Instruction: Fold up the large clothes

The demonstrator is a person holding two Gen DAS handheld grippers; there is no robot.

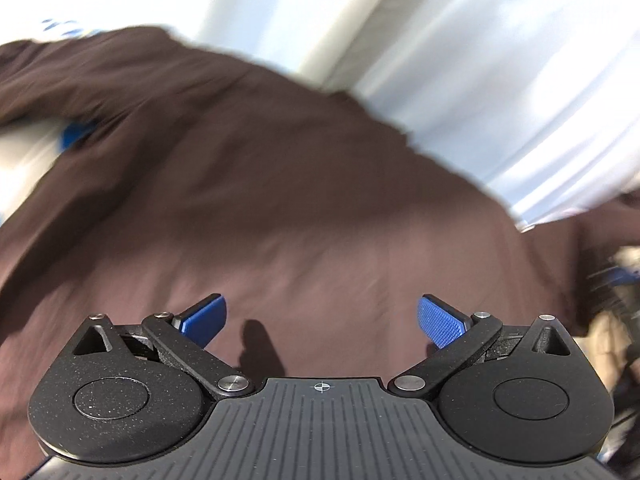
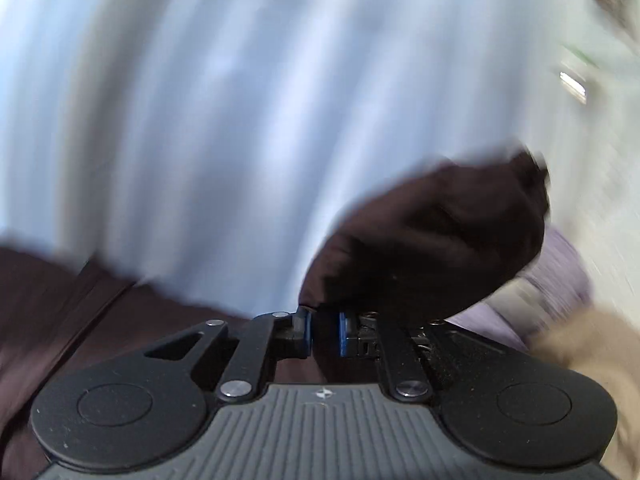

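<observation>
Brown garment (image 1: pixel 280 184) lies spread on a pale striped sheet (image 1: pixel 500 80), directly under the left tool (image 1: pixel 322 320), whose blue pads stand wide apart with nothing between them. Beyond it, the right tool (image 2: pixel 324 334) is clenched on a bunched fold of the same cloth (image 2: pixel 432 248), lifted above the sheet.

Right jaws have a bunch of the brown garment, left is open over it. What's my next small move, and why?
Probably carry the right gripper and its pinched fold across onto the flat part of the brown garment, keeping its jaws shut. The fold hangs lifted off the white sheet. The left gripper hovers over the cloth, jaws open and holding nothing, so it could pin the body afterwards.
</observation>
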